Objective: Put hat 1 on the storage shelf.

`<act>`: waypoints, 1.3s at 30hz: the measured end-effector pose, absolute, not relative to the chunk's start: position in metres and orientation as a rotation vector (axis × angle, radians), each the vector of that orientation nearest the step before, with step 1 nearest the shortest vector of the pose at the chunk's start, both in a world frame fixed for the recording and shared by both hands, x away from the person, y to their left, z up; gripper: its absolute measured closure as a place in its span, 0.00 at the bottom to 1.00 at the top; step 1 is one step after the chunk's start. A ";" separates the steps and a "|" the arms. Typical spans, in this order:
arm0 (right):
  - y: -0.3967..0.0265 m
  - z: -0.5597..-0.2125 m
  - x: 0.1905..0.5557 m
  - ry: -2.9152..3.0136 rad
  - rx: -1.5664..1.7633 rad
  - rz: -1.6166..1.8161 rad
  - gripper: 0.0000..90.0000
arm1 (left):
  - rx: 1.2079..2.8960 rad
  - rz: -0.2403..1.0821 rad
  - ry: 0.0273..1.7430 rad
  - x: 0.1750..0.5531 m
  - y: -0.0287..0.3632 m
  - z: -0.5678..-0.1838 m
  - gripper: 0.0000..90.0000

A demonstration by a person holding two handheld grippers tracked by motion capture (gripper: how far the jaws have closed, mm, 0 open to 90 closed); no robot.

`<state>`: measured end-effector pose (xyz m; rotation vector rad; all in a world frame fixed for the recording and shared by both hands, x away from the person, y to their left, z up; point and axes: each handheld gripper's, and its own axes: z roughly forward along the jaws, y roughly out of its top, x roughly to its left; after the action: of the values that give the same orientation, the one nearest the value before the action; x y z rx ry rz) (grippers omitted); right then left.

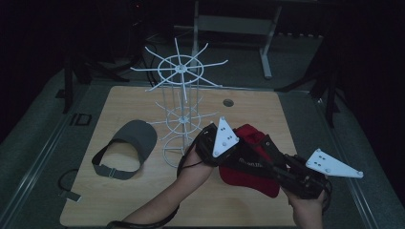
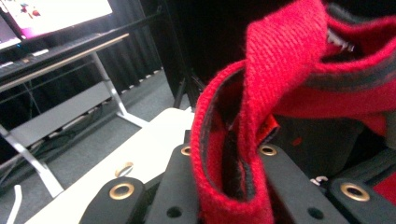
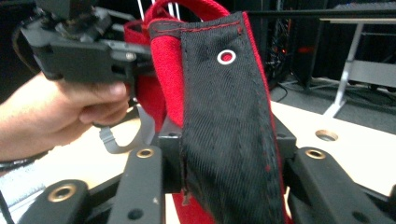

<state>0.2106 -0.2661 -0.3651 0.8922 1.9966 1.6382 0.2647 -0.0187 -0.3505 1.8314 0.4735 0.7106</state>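
Note:
A red cap (image 1: 249, 177) with a black lining hangs above the wooden table (image 1: 143, 200) between both grippers. My left gripper (image 1: 244, 142) reaches in from the left and is shut on a folded red edge of the cap (image 2: 280, 60); its jaws (image 2: 229, 156) pinch the fabric. My right gripper (image 1: 261, 151) comes up from the lower right. In the right gripper view the cap's black-lined panel (image 3: 224, 107) stands between the jaws of my right gripper (image 3: 229, 156), which sit apart from it on either side. The left gripper (image 3: 88, 51) and its hand show at the upper left there.
A white wire display rack (image 1: 181, 95) stands at the middle of the table, just behind the left gripper. A grey visor (image 1: 131, 143) lies to its left. A round hole (image 1: 228, 102) sits in the tabletop at the back. A metal desk frame (image 1: 267, 52) stands beyond the table.

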 end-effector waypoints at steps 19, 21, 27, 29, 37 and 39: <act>-0.295 -0.352 0.209 2.006 0.871 1.626 0.63 | 1.832 0.638 0.284 0.266 0.000 -0.357 0.98; -0.288 -0.353 0.216 2.054 0.838 1.601 0.63 | 1.834 0.552 0.204 0.270 0.007 -0.359 0.98; -0.268 -0.350 0.228 2.240 0.670 1.617 0.59 | 1.829 0.419 0.044 0.269 0.017 -0.363 0.98; -0.262 -0.349 0.230 2.306 0.612 1.641 0.59 | 1.831 0.397 0.012 0.268 0.017 -0.363 0.98; -0.253 -0.352 0.233 2.371 0.567 1.606 0.85 | 1.843 0.387 -0.004 0.266 0.015 -0.364 0.98; -0.255 -0.351 0.232 2.349 0.585 1.614 0.92 | 1.839 0.384 0.005 0.267 0.016 -0.365 0.98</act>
<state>0.2316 -0.2550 -0.3510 0.5848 2.3492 1.6139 0.2670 0.0163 -0.3648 1.8393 0.0049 0.3843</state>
